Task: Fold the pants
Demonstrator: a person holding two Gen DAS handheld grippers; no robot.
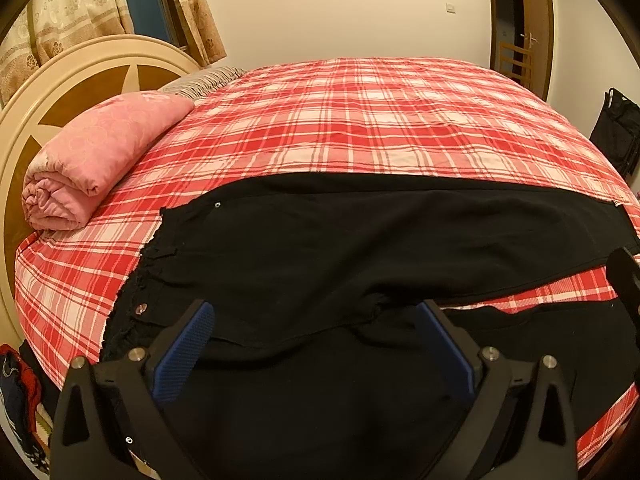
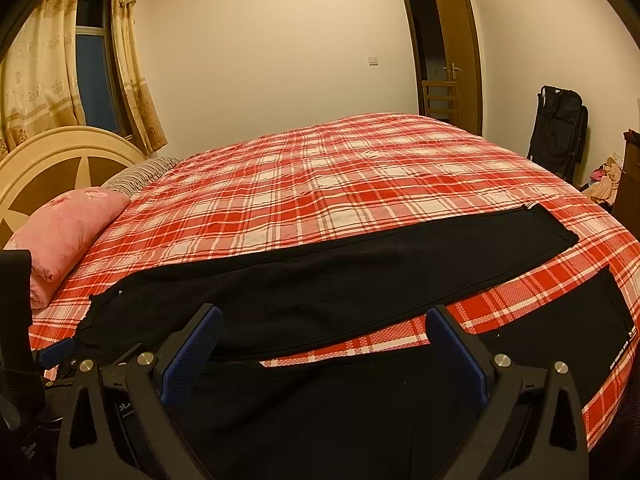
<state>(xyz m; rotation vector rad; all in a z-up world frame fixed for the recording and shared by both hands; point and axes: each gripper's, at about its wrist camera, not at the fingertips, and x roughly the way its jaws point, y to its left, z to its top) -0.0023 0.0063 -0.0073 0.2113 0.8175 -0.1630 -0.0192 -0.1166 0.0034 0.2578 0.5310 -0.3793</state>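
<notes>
Pants (image 1: 320, 240) flat on bed (image 1: 360, 120), legs apart, unfolded. Left gripper (image 1: 316, 344) and right gripper (image 2: 324, 344) fingers wide, holding nothing; folding all remains.

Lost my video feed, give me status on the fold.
Left tool open, right tool open, both empty. Black pants spread flat on plaid bed, legs apart, unfolded. Nothing in the way.

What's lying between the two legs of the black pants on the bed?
Only a bare strip of red plaid bedspread separates the pants legs, clearest in the right wrist view.
</notes>
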